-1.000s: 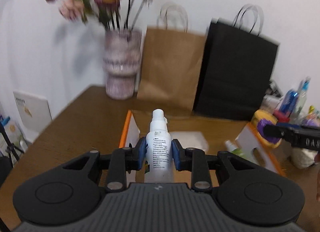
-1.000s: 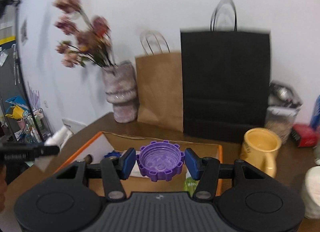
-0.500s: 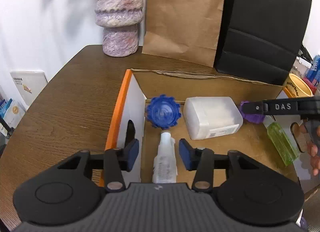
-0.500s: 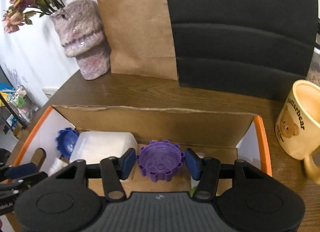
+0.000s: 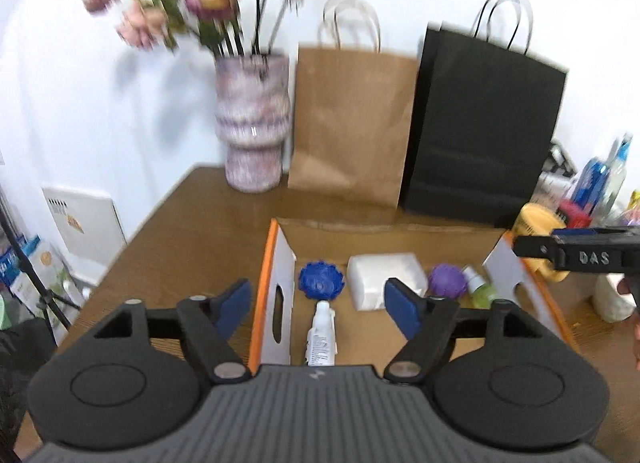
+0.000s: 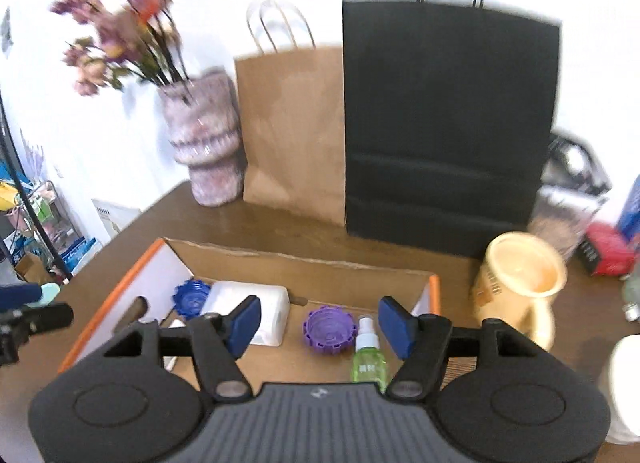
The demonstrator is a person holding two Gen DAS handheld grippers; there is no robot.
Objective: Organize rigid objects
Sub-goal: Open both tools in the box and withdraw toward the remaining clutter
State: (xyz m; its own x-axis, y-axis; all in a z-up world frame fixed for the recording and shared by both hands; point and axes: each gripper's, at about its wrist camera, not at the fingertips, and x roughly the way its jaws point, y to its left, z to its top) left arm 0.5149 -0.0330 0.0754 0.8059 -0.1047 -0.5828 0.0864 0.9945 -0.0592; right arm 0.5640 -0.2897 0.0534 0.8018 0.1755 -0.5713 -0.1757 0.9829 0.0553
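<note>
White spray bottle [image 5: 320, 337] lies flat in the box [image 5: 276, 283], nozzle pointing away from you. Your left tool [image 5: 316, 303] and right tool [image 6: 318, 321] are both opening, gripping nothing.

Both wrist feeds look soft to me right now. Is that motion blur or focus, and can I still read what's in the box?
Left wrist: flowers and vase smeared, tool crisp, so motion blur; fisheye bends the frame edges. Right wrist: mug and bags smeared likewise. Box contents stay readable: purple cap, green bottle.
</note>
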